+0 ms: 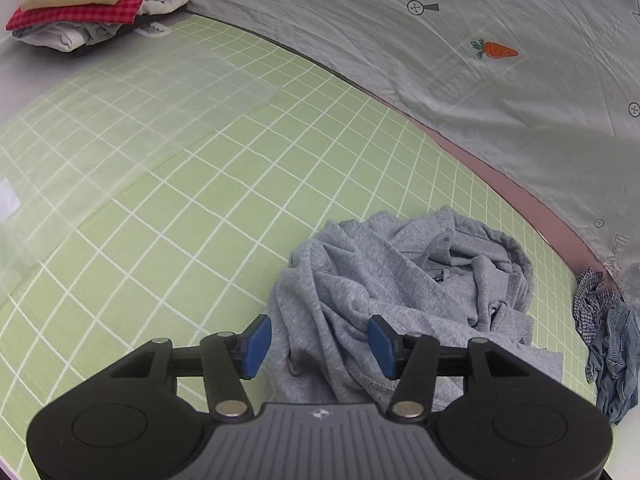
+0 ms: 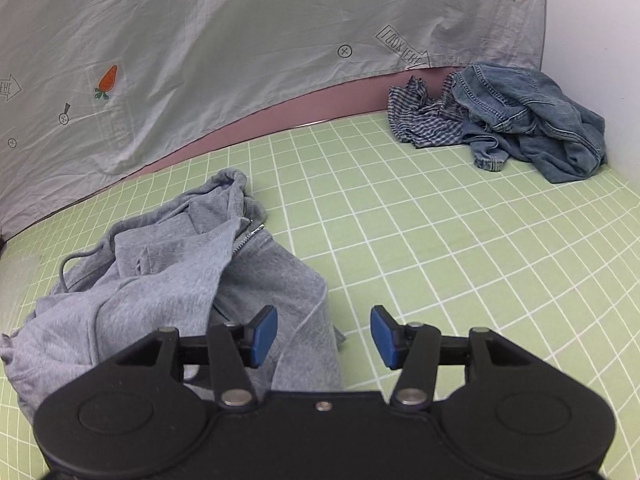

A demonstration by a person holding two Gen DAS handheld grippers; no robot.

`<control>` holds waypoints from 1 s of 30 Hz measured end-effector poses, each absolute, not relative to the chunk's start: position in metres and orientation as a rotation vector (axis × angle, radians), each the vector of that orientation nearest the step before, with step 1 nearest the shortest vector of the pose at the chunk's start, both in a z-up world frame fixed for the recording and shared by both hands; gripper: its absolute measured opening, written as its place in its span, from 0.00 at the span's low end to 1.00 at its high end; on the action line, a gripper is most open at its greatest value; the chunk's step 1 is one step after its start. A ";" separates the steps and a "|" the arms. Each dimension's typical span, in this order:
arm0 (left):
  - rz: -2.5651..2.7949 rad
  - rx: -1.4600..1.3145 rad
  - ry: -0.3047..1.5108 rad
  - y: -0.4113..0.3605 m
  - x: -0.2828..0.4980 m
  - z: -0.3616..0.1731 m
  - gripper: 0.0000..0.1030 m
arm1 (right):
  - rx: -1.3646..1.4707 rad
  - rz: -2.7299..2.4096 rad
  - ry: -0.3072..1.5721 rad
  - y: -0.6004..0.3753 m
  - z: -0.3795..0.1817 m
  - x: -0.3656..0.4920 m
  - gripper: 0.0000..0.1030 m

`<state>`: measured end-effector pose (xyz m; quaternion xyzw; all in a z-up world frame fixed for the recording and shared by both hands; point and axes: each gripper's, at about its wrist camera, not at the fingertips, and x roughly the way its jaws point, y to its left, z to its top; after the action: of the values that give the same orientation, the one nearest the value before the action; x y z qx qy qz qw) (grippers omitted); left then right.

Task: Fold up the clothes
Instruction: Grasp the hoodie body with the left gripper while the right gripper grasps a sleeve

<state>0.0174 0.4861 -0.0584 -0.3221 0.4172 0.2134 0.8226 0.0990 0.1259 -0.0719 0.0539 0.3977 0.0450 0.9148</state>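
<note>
- The grey hoodie (image 1: pixel 404 300) lies crumpled on the green checked sheet (image 1: pixel 180 184), near the sheet's far edge, zipper (image 2: pixel 250 236) showing.
- The left gripper (image 1: pixel 319 344) hangs over the hoodie's near edge, jaws apart, holding nothing.
- The right gripper (image 2: pixel 324 334) sits at the hoodie's right edge, jaws apart, empty.
- A denim garment (image 2: pixel 532 120) and a checked cloth (image 2: pixel 424 120) lie well right of the hoodie.
- A folded stack (image 1: pixel 88 4) sits far left of the hoodie.

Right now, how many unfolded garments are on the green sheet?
3: grey hoodie crumpled under both grippers; checked shirt and denim garment heaped in the far right corner. More may hide beneath that heap.
</note>
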 end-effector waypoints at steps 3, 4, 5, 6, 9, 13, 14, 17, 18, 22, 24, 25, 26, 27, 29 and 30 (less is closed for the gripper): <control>0.447 -0.694 0.895 0.474 0.028 -0.066 0.61 | 0.096 0.135 0.852 0.126 -0.085 0.118 0.53; 0.444 -0.695 0.897 0.470 0.031 -0.068 0.61 | 0.100 0.162 0.866 0.125 -0.091 0.123 0.53; 0.437 -0.697 0.898 0.466 0.032 -0.070 0.61 | 0.104 0.189 0.880 0.125 -0.097 0.128 0.56; 0.431 -0.698 0.899 0.461 0.034 -0.072 0.61 | 0.107 0.211 0.894 0.124 -0.102 0.132 0.56; 0.450 -0.697 0.914 0.451 0.034 -0.082 0.44 | 0.127 0.232 0.918 0.121 -0.114 0.136 0.55; 0.493 -0.689 0.917 0.441 0.025 -0.089 0.07 | 0.149 0.264 0.888 0.109 -0.119 0.131 0.05; 0.499 -0.685 0.908 0.440 0.021 -0.089 0.06 | 0.138 0.262 0.868 0.106 -0.119 0.128 0.05; 0.522 -0.661 0.881 0.435 0.009 -0.082 0.06 | 0.101 0.255 0.824 0.093 -0.113 0.115 0.04; 0.530 -0.655 0.870 0.434 0.004 -0.078 0.06 | 0.094 0.253 0.814 0.089 -0.110 0.110 0.04; 0.590 -0.653 0.836 0.433 -0.022 -0.062 0.06 | 0.060 0.267 0.792 0.074 -0.098 0.086 0.04; 0.635 -0.648 0.845 0.432 -0.035 -0.066 0.06 | 0.040 0.278 0.785 0.068 -0.092 0.072 0.04; 0.667 -0.638 0.866 0.432 -0.040 -0.072 0.06 | 0.015 0.291 0.790 0.069 -0.091 0.063 0.04; 0.699 -0.628 0.890 0.433 -0.045 -0.079 0.06 | -0.013 0.309 0.801 0.070 -0.092 0.054 0.04; 0.716 -0.644 0.913 0.433 -0.049 -0.086 0.06 | -0.033 0.321 0.815 0.071 -0.096 0.048 0.04; 0.714 -0.699 0.922 0.434 -0.058 -0.096 0.06 | -0.047 0.345 0.865 0.070 -0.107 0.037 0.04; 0.712 -0.698 0.922 0.432 -0.060 -0.097 0.06 | -0.042 0.349 0.882 0.069 -0.111 0.034 0.04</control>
<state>-0.0597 0.4319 -0.0975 -0.3229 0.4264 0.3294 0.7781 0.0339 0.0695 -0.1114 -0.0201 0.4246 0.1682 0.8894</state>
